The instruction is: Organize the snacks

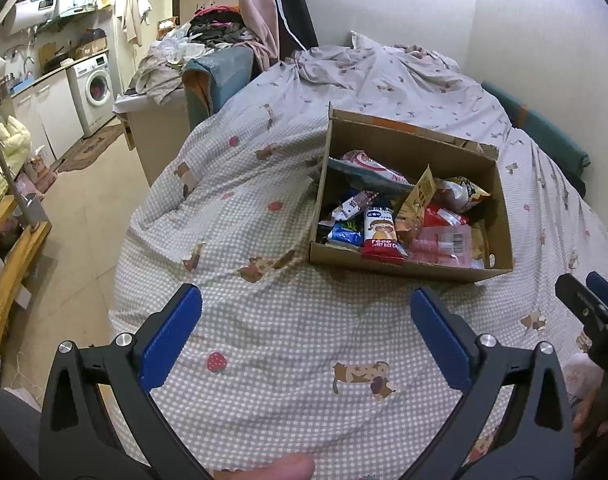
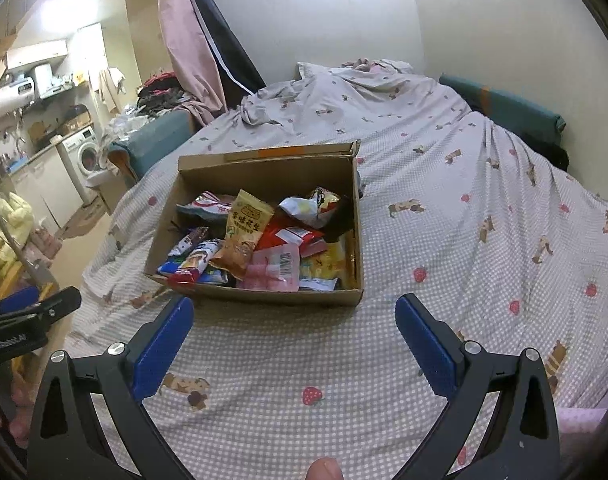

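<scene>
Through the left wrist camera we see our left gripper (image 1: 305,312) spread wide with nothing between its blue pads (image 1: 172,336), hovering over the checked bedspread (image 1: 264,208); the cardboard box (image 1: 403,266) sits on the bed ahead and to the right, full of snack packets (image 1: 379,236), and the tip of the right gripper (image 1: 591,300) shows at the right edge. Through the right wrist camera we see our right gripper (image 2: 294,320) just as wide apart and empty, with the box (image 2: 264,294) right ahead, just beyond its fingertips, an orange packet (image 2: 244,236) standing up among the other snacks, and the left gripper (image 2: 32,312) at the left edge.
</scene>
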{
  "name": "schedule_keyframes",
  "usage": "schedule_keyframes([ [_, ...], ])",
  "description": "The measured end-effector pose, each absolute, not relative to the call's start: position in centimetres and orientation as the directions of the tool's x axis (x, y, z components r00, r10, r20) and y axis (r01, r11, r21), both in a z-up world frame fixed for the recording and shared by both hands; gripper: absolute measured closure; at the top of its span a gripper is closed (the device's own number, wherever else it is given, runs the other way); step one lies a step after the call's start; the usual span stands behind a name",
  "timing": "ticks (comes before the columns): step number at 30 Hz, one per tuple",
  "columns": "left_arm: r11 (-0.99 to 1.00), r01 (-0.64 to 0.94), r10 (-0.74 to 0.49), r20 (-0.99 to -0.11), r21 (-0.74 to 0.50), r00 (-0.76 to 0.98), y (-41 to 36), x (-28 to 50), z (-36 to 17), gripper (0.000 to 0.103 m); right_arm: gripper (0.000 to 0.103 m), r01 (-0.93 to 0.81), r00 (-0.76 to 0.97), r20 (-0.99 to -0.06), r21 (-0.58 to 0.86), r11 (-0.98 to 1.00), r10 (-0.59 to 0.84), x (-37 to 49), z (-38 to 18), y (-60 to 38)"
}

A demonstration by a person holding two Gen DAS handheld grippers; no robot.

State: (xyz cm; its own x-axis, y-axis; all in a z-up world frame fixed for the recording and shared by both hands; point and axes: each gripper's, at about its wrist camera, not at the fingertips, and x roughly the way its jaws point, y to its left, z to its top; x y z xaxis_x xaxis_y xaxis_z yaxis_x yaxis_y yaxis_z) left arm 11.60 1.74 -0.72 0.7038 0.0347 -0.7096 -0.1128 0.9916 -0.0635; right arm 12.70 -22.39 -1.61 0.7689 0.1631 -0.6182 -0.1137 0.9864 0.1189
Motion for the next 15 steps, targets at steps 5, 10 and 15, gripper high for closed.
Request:
schedule_keyframes([
  [5, 0.995, -0.092, 0.032, -0.704, -0.047, 0.710, 1.00, 11.40, -0.91, 0.000, 0.000, -0.120, 0.779, -0.612, 0.073, 0.990, 0.139, 12.69, -1.72, -21.47],
  [10, 0.995, -0.089, 0.032, -0.706, -0.044, 0.707, 0.73, 11.35, -0.96, 0.000, 0.000, -0.121, 0.771, -0.621, 0.074, 0.990, 0.141, 12.93, -1.96, -21.34],
  [15, 0.994, -0.095, 0.034, -0.707, -0.047, 0.707, 0.92, 11.36, -0.96, 0.000, 0.000, -0.124, 0.767, -0.626, 0.071, 0.990, 0.141, 12.95, -2.03, -21.22],
])
